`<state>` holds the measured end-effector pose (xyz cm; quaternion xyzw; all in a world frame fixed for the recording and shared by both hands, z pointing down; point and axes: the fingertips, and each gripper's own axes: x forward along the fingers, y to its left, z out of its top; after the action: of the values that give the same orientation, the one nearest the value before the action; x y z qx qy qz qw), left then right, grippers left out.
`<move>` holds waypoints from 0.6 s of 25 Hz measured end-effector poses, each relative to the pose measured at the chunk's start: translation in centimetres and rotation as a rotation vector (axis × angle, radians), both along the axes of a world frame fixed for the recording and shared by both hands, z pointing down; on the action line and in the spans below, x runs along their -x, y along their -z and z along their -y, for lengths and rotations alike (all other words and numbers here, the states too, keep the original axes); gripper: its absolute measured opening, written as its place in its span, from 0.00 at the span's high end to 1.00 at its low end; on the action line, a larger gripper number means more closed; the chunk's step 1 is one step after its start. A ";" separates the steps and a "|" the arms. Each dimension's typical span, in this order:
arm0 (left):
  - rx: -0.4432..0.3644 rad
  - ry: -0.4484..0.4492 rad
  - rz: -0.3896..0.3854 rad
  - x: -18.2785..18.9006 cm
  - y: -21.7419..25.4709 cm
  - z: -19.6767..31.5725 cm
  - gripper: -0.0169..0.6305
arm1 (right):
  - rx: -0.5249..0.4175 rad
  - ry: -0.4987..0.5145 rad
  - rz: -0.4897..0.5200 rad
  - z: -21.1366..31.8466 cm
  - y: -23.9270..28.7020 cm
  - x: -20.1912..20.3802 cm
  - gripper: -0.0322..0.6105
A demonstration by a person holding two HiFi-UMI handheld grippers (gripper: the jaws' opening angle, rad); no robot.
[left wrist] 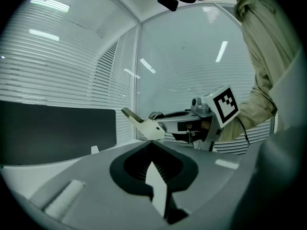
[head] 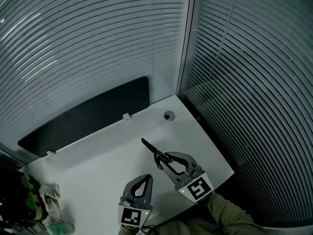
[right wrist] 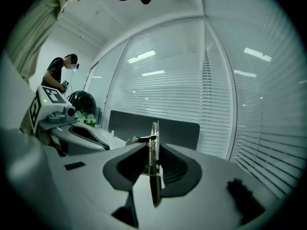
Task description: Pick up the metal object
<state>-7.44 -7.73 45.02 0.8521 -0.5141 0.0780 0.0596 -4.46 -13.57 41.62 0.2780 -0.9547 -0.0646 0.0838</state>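
The metal object [head: 149,148] is a thin, dark hinged tool with a small spring. It sticks out past the tips of my right gripper [head: 159,159] toward the back left, over the white table [head: 98,155]. In the right gripper view the jaws of my right gripper [right wrist: 152,152] press on the metal object [right wrist: 154,131] from both sides. My left gripper [head: 147,177] sits just left of it, nearer the front edge, shut with nothing held. From the left gripper view, the left gripper [left wrist: 151,143] has its tips together, and the metal object [left wrist: 146,126] shows pale just beyond them.
A black panel [head: 88,114] stands along the table's back edge, with slatted blinds behind and to the right. A round hole [head: 168,115] lies near the far right corner. A cloth [head: 49,195] and green items lie at the front left. A person [right wrist: 60,75] stands far off.
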 end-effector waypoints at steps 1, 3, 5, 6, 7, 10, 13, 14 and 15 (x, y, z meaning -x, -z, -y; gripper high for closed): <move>-0.013 -0.010 -0.002 -0.1 0.5 -0.4 0.96 | 0.000 -0.010 0.018 -0.8 0.6 -0.3 0.81; -0.036 -0.023 -0.004 -0.2 1.3 -1.1 0.96 | 0.009 -0.030 0.054 -2.2 1.7 -1.0 0.81; -0.053 -0.029 -0.001 -0.4 2.0 -1.6 0.96 | 0.020 -0.045 0.087 -3.2 2.5 -1.8 0.81; -0.060 -0.029 -0.001 -0.6 2.2 -1.7 0.96 | 0.023 -0.050 0.096 -3.6 2.8 -2.2 0.81; -0.066 -0.027 -0.004 -0.7 2.5 -1.9 0.96 | 0.023 -0.053 0.102 -4.0 3.1 -2.6 0.81; -0.083 -0.018 -0.009 -1.1 3.2 -2.5 0.96 | 0.019 -0.049 0.115 -5.0 3.8 -3.4 0.81; -0.083 0.000 -0.008 -2.0 3.6 -2.9 0.96 | 0.034 -0.034 0.123 -5.8 4.0 -4.4 0.81; -0.081 0.008 -0.008 -2.2 3.7 -2.9 0.96 | 0.041 -0.030 0.125 -6.0 4.0 -4.8 0.81; -0.083 0.013 -0.005 -2.6 3.8 -3.0 0.96 | 0.040 -0.024 0.132 -6.1 4.1 -5.0 0.81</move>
<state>-4.89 -4.73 41.23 0.8506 -0.5225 0.0538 0.0260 0.51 -7.43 37.48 0.2912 -0.9559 -0.0258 0.0268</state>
